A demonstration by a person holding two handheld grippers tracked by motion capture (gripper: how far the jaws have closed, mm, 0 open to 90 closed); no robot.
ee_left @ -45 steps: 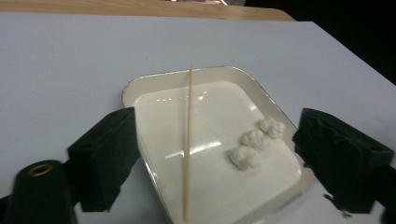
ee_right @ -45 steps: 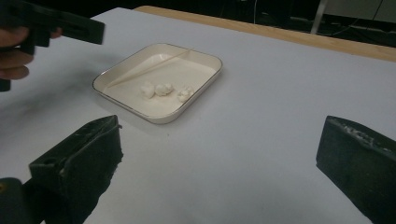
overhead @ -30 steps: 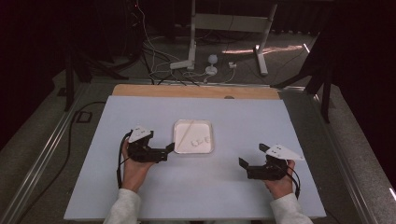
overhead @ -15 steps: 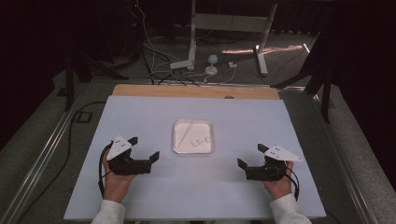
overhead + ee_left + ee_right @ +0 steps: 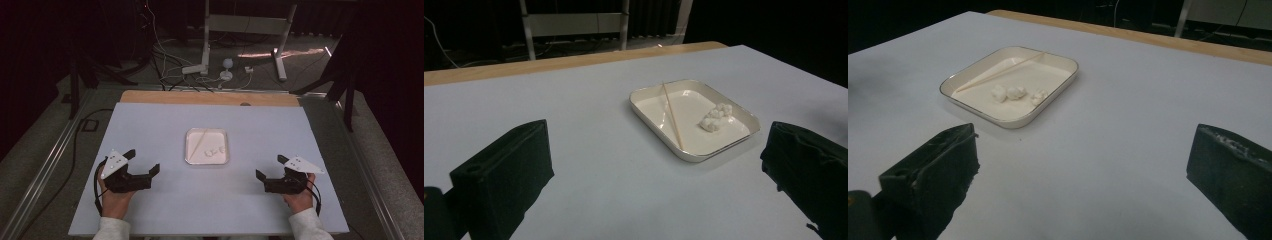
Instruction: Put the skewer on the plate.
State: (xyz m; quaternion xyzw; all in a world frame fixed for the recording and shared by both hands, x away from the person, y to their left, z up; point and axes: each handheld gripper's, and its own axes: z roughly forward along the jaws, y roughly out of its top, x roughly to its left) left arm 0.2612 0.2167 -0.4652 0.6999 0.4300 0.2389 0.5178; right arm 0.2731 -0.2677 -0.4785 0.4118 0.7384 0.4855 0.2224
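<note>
Pulled back from the tray (image 5: 189, 152), the left gripper (image 5: 144, 162) now sits near the table's (image 5: 250, 210) front-left corner, jaws apart and empty. Opposite, the right gripper (image 5: 270, 167) rests near the front-right corner, jaws apart. Mid-table, the tray holds white lumps (image 5: 214, 150) and a skewer (image 5: 198, 144) angled toward its far-right corner; bare surface surrounds it.

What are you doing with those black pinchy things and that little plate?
A person sits at the table with tongs in each hand. The left tongs and right tongs both rest open on the table, one on each side, holding nothing. Between them sits a small white tray with a thin wooden stick and a few white lumps in it. Nothing is touching the tray right now.
</note>
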